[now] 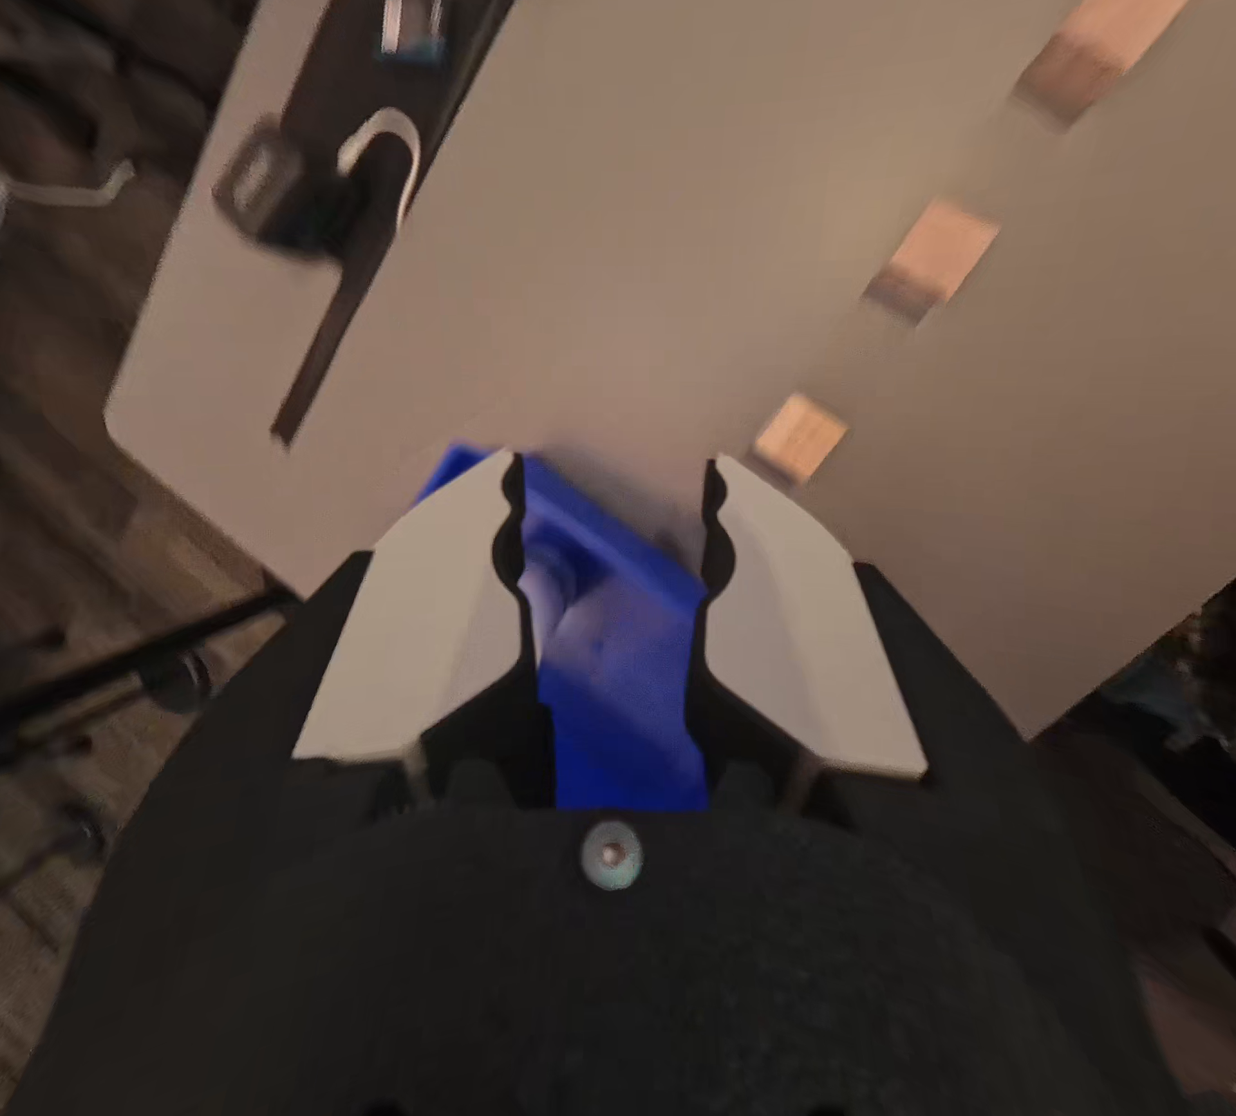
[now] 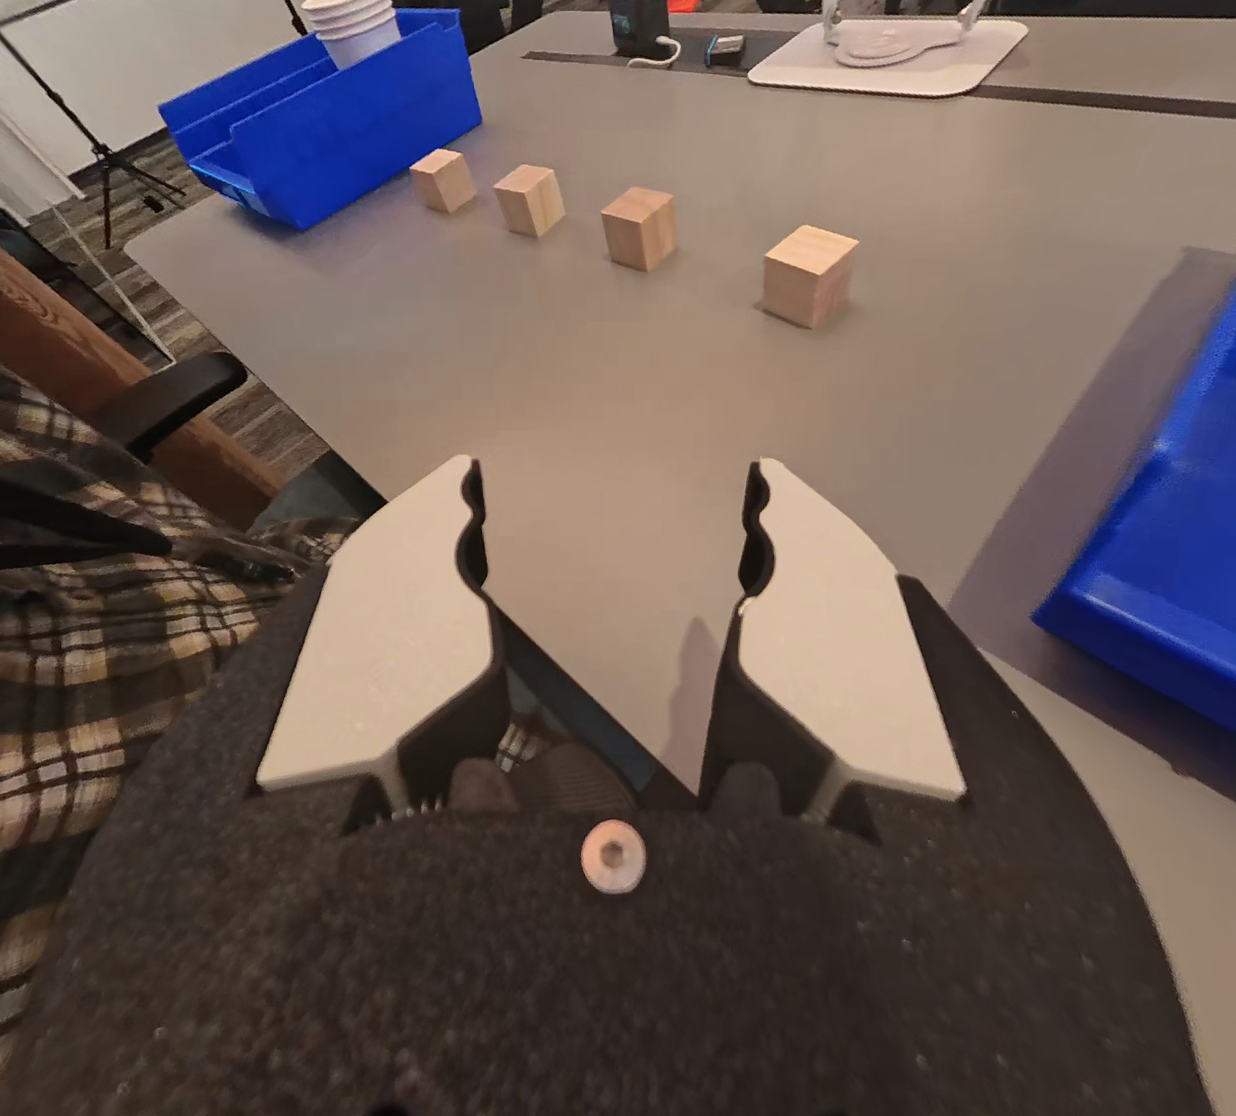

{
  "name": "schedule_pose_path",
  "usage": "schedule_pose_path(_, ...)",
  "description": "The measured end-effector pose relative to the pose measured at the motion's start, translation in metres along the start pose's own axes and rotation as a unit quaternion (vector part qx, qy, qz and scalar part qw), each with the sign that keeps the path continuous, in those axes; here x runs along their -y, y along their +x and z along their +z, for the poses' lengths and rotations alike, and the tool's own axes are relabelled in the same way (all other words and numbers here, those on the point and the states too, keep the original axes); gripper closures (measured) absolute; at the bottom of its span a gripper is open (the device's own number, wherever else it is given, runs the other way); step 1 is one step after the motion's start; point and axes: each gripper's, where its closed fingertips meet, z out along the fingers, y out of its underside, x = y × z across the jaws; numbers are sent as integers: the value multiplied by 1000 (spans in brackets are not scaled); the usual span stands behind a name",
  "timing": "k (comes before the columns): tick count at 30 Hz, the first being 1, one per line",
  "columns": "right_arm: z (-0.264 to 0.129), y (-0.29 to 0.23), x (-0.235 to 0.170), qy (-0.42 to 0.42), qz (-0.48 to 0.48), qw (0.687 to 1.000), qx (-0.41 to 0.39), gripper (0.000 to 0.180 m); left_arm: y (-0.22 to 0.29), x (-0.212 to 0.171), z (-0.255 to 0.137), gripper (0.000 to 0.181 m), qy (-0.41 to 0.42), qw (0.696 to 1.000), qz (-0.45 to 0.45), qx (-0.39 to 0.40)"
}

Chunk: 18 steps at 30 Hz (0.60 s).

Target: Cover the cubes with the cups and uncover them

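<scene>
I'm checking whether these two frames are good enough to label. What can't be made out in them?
- Left wrist view: motion blur smears everything; the cups in the blue bin under the left hand-held gripper are only a pale smudge.
- Left wrist view: only three cubes show, blurred; the nearest cube lies beside the fingertip.
- Right wrist view: the cup stack is partly hidden by the bin wall, so its count is unclear.
- Right wrist view: the second blue bin is cut by the right edge.

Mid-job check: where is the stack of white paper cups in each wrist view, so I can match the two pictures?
Left wrist view: the stack of cups shows blurred between the left gripper fingers, lying in the blue bin.
Right wrist view: the stack stands upper left, in the blue bin at the far left table corner.
Shared landmark: the row of wooden cubes on the grey table.
</scene>
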Motion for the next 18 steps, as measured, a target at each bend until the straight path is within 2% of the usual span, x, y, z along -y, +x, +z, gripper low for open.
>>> schedule_pose_path(3, 11, -7, 5, 0, -2, 1000, 16, 106, -30, -76, 4, 139, -37, 998, -58, -1)
schedule_pose_path(7, 22, -15, 13, -10, -14, 1000, 22, 106, -45, -128, 23, 146, -73, 994, -87, 4)
schedule_pose_path(18, 24, -15, 12, -25, -10, 1000, 10, 106, -54, -139, 50, 160, -111, 992, -64, 1)
